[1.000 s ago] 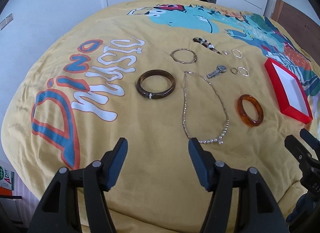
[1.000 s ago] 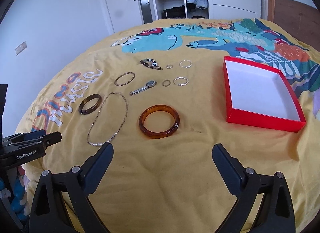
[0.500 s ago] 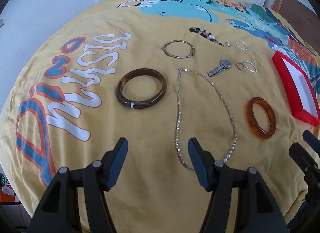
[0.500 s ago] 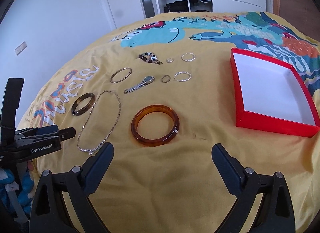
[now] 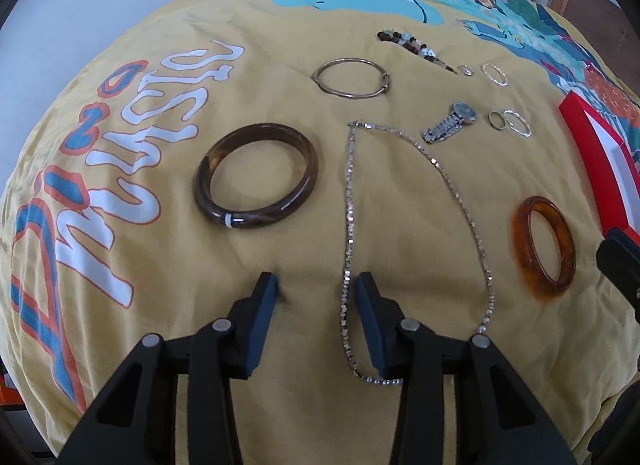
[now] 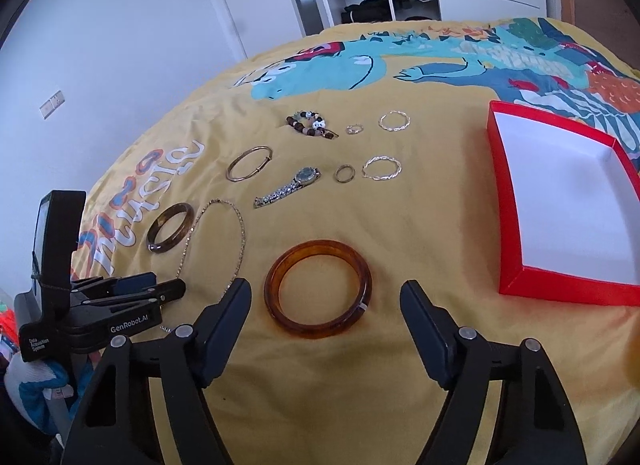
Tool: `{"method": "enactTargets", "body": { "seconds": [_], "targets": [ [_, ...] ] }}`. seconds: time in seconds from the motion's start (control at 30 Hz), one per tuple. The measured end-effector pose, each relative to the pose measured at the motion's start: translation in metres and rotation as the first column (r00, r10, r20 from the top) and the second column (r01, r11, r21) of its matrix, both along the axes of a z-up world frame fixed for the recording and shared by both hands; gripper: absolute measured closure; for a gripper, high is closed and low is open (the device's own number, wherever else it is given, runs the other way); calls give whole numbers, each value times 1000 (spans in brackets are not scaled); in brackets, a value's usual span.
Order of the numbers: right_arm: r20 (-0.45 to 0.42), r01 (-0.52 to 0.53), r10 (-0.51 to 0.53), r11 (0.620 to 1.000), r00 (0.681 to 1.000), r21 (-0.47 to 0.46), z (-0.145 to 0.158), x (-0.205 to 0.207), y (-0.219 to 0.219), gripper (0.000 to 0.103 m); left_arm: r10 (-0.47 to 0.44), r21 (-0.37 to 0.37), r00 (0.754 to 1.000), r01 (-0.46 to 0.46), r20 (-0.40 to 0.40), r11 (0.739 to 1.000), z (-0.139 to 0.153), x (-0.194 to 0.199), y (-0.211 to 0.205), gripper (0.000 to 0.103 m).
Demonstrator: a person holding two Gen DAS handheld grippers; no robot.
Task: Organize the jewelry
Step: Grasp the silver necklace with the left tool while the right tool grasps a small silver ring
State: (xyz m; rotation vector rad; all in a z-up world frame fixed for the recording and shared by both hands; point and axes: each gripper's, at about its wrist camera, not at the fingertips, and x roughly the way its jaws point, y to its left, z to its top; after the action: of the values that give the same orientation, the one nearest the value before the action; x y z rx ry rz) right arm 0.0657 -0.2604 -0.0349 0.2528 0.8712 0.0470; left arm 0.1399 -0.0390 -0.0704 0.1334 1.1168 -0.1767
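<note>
Jewelry lies spread on a yellow bedspread. My left gripper [image 5: 316,289] is open, low over the bed, with the left strand of a silver chain necklace [image 5: 347,201] running between its fingers. A dark brown bangle [image 5: 256,181] lies just beyond it. My right gripper [image 6: 326,297] is open, its fingers either side of the near part of an amber bangle [image 6: 318,289]. The red box [image 6: 560,285] with a white inside stands open to the right. The left gripper also shows in the right wrist view [image 6: 160,289].
Farther back lie a thin gold bangle [image 5: 351,77], a silver watch [image 5: 450,127], a beaded bracelet [image 5: 408,45] and several small rings [image 5: 510,125]. A wardrobe and door stand beyond the bed. The bed edge falls away at the left.
Both grippers have moved forward and down toward the bed. The left gripper's fingers have narrowed around the necklace strand. The right gripper has closed in on the amber bangle.
</note>
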Motion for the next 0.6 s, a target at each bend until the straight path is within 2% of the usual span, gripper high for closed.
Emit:
{"method": "enactTargets", "body": {
  "seconds": [0.1,0.17,0.27,0.47,0.6],
  "targets": [
    [1,-4,4,1000,1000,23,-1,13,-4,38,-15,-23,1000,15,-8,1000,0,4,-3,81],
    [1,2,-2,999,1000,49,-2,22,-8,44,-35,-38,999,35,-9,999,0,6,-4,95],
    [-5,0,0,997,1000,76,-6,39,-15,50,-52,-57,999,52,-7,997,3,7,-4,99],
    [-51,-18,24,993,998,119,-22,79,-23,72,-76,-111,997,75,-1,991,11,9,4,100],
    [-92,-32,43,993,995,115,-36,103,-24,73,-91,-147,996,91,11,985,18,9,7,100]
  ]
}}
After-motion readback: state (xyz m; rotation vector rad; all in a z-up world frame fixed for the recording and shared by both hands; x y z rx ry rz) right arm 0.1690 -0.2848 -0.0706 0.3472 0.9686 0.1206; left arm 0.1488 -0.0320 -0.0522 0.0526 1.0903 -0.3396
